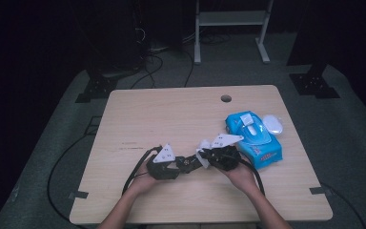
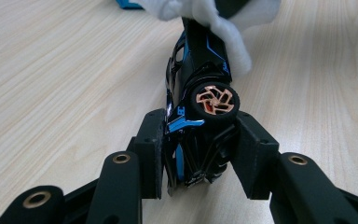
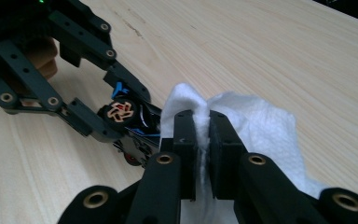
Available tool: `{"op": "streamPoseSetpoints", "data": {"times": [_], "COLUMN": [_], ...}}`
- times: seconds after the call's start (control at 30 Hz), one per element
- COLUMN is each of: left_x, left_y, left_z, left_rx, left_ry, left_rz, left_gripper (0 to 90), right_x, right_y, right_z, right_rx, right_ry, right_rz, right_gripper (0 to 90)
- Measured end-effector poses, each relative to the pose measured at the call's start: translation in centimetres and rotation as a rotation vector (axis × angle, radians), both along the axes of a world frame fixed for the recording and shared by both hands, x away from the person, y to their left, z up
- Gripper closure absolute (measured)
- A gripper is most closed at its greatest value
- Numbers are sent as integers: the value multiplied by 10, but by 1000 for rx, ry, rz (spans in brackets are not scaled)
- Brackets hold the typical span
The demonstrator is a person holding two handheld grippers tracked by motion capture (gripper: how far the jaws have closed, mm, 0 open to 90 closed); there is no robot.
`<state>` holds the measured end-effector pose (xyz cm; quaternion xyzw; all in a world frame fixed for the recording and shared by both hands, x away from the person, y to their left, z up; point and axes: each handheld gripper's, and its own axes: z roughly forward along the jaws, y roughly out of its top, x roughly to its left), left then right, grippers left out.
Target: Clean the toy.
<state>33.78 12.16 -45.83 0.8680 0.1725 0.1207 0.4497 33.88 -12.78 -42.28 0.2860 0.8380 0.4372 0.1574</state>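
Toy car (image 2: pixel 193 116): black with blue trim and copper-spoked wheels, near the table's (image 1: pixel 171 109) front edge, about midway along it. Your left gripper (image 2: pixel 198 154) clamps its rear end; keep your hold on the body, not the wheels. It looks light, rigid, glossy, likely slippery, with small parts that may snap. Wipe (image 3: pixel 261 126): white, soft, limp, pinched in your right gripper's (image 3: pixel 204 140) closed jaws, draped against the car's far end. Blue wipe pack (image 1: pixel 255 136) toward the right edge; its print is unreadable.
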Motion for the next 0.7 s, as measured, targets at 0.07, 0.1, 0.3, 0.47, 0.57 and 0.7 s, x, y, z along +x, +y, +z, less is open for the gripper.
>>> {"op": "streamPoseSetpoints", "data": {"times": [0.07, 0.1, 0.3, 0.47, 0.57, 0.7], "left_x": [0, 0, 1, 0, 0, -1], "left_y": [0, 0, -1, -2, -1, -1], "left_z": [0, 0, 0, 0, 1, 1], "left_rx": [2, 0, 4, 5, 6, 11], "left_ry": [2, 0, 0, 0, 1, 0], "left_rz": [-1, 1, -4, -2, -3, -7], "left_gripper": [581, 580, 580, 580, 580, 581], "right_x": [3, 4, 3, -4, -7, -8], "right_y": [-8, -11, -12, 17, 37, 54], "right_z": [1, 1, 13, 17, 11, 2], "right_rx": [-38, -42, 18, 36, 24, -32], "right_ry": [-20, -19, -26, -21, -4, -10], "right_rz": [-60, -73, -77, 6, 45, 73], "right_gripper": [823, 823, 823, 823, 823, 823]}}
